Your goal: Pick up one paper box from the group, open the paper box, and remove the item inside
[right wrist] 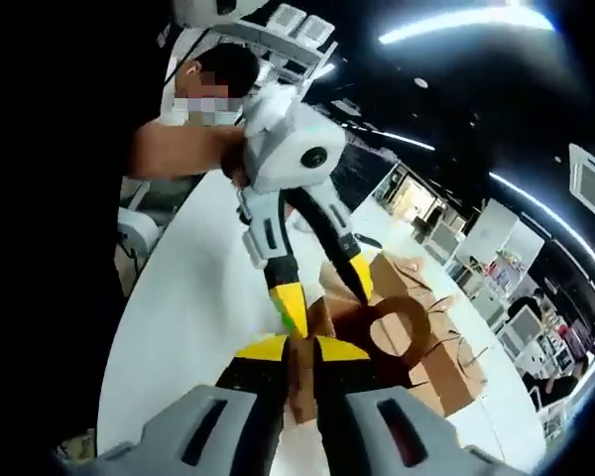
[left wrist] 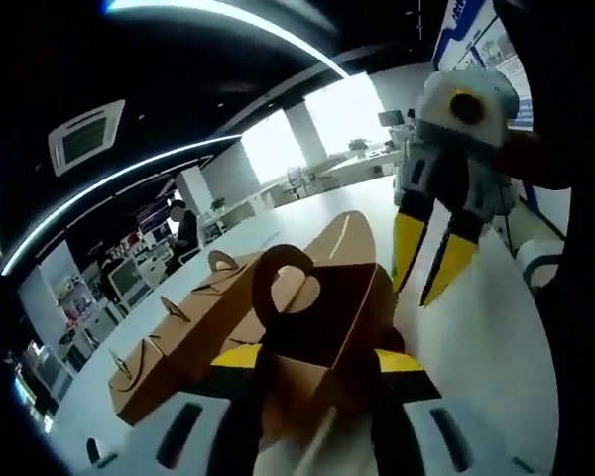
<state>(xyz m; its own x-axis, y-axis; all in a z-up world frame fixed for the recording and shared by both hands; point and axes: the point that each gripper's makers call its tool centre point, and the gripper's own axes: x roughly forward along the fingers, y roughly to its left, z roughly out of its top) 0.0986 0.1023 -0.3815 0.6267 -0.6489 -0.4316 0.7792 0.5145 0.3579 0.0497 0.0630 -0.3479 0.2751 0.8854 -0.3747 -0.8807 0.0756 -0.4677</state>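
Note:
My left gripper [left wrist: 317,359] is shut on a brown paper box [left wrist: 317,297] with a loop handle on top, held up above the white table [left wrist: 486,337]. Its yellow fingertips [left wrist: 240,355] press the box's sides. In the right gripper view the left gripper [right wrist: 325,288] comes in from above, clamping the same box [right wrist: 377,327]. My right gripper [right wrist: 302,349] hovers just at the box's near edge with its jaws a little apart. From the left gripper view, the right gripper [left wrist: 416,293] hangs beside the box's right side with only table showing between its tips.
A row of several more brown paper boxes [left wrist: 169,347] lies on the table behind the held one, also visible as boxes [right wrist: 446,362] in the right gripper view. A person's arm [right wrist: 178,149] holds the left gripper. Office desks and shelves stand far behind.

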